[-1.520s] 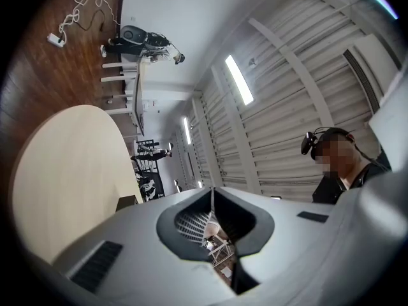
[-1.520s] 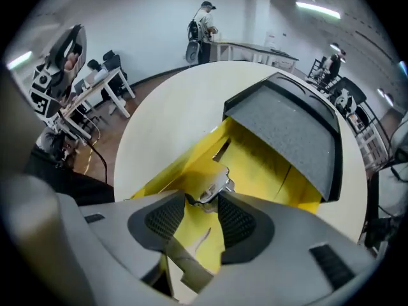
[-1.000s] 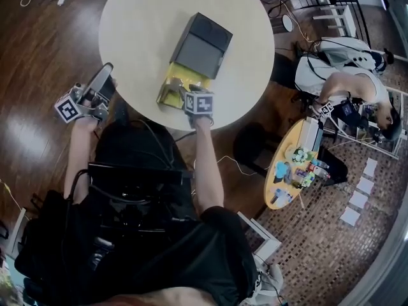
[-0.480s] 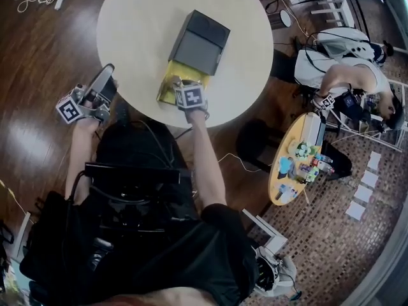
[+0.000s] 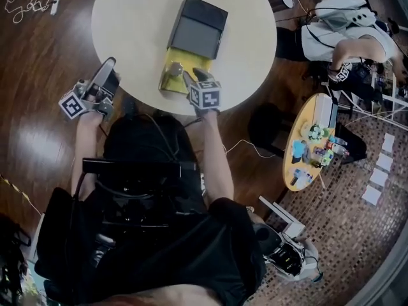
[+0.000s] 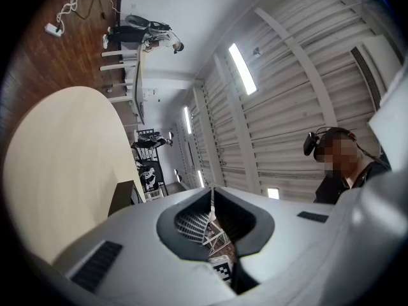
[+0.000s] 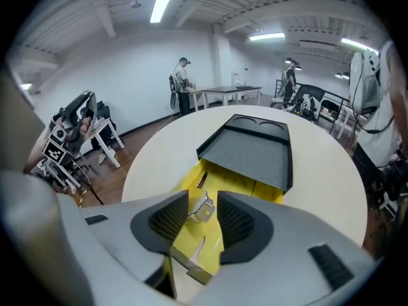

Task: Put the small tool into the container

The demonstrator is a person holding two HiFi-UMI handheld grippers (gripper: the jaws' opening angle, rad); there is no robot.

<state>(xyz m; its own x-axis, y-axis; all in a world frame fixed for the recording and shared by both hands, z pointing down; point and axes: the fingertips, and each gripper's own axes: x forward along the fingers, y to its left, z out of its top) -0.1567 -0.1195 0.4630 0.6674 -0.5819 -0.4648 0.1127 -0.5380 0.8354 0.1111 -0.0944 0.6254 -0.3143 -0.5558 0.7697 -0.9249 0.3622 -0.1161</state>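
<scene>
The small tool [image 7: 203, 208], a bent metal piece, sits between the jaws of the right gripper [image 7: 203, 214], over the near end of the yellow container [image 7: 224, 176]. The jaws are closing around it, and a slight gap shows beside the right-hand pad. A dark lid [image 7: 248, 152] covers the container's far part. It all stands on a round pale table [image 5: 127, 18]. The left gripper [image 6: 211, 193] hangs beside the table's edge, jaws together
</scene>
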